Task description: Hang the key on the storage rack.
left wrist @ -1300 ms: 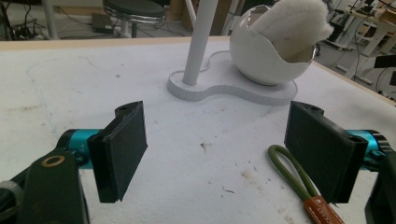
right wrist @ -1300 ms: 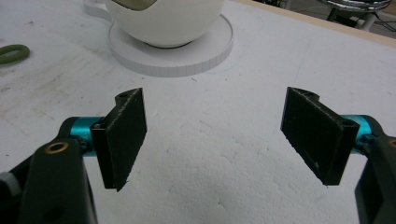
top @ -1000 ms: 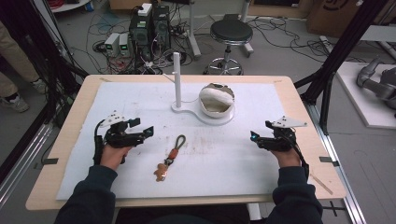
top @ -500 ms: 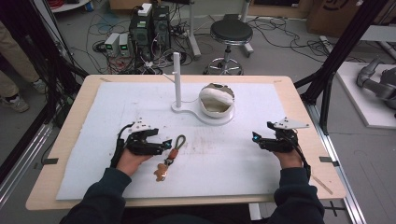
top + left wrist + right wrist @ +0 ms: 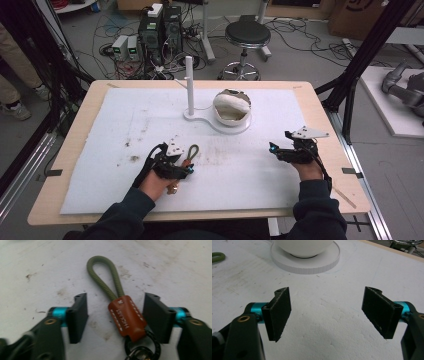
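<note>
**Left gripper astride the keychain**

On the white mat (image 5: pixel 280 172), near my side of the table (image 5: pixel 75 131), the keychain (image 5: pixel 126 315) lies flat, its olive cord loop (image 5: pixel 103 275) pointing away from me and its brown leather tab toward my hand, with a dark ring below the tab. My left gripper (image 5: pixel 115 315) sits low over it, one jaw on either side of the leather tab. The jaws have just been closing, yet there is a gap on both sides of the tab and neither pad presses on it; the right-hand pad looks just beside it.

My right gripper (image 5: pixel 327 312) rests well apart, on the right side of the mat, its jaws spread wide with bare mat between them. Beyond it stands the white stand (image 5: pixel 190 82) with a bowl (image 5: pixel 231 106) on its round base.
</note>
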A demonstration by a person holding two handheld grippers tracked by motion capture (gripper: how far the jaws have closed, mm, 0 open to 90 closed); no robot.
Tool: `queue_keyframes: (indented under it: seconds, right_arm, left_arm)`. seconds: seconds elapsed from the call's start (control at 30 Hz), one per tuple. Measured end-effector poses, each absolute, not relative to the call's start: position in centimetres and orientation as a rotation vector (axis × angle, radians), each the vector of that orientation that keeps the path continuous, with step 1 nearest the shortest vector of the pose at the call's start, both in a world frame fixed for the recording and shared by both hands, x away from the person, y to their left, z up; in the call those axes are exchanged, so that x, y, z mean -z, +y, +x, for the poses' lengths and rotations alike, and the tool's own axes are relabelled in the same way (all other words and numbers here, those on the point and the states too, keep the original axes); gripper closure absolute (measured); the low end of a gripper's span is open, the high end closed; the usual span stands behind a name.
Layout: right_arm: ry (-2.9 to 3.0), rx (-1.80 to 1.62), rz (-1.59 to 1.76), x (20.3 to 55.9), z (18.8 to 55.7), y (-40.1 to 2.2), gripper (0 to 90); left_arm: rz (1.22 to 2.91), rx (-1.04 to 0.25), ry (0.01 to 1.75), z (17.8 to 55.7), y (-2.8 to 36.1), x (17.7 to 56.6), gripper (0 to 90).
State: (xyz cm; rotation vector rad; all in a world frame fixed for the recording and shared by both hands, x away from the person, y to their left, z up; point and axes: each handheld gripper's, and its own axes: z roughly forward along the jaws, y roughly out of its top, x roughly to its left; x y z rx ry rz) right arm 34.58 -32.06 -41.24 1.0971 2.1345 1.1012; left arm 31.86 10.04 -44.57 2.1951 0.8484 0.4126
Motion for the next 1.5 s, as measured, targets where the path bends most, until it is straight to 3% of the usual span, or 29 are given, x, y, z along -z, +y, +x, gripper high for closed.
queue_keyframes:
  seconds: [0.03, 0.33, 0.53, 0.67, 1.13, 1.5]
  right_arm:
    - [2.134, -1.101, 1.097, 41.2, 34.6, -32.1, 24.0]
    - [2.134, -1.099, 1.091, 41.2, 34.5, -32.2, 24.3]
    - [2.136, -1.098, 1.092, 41.3, 34.6, -32.1, 24.3]
    - [2.136, -1.1, 1.096, 41.3, 34.6, -32.1, 24.5]
    - [2.118, -1.119, 1.105, 41.2, 34.5, -32.5, 24.5]
    - [2.093, -1.15, 1.13, 41.0, 34.4, -32.7, 24.6]
  left_arm:
    - [2.195, -0.413, 0.848, 31.9, 10.0, 44.6, 49.8]
    - [2.155, -0.345, 0.869, 32.4, 10.9, 44.6, 64.7]
    - [2.178, -0.382, 0.836, 32.4, 10.7, 44.5, 69.2]
    - [2.146, -0.385, 0.838, 32.7, 10.9, 44.3, 70.3]
    - [1.778, -0.45, 0.838, 33.2, 15.6, 40.3, 70.6]
    - [1.594, -0.533, 0.808, 34.6, 18.5, 35.5, 70.7]
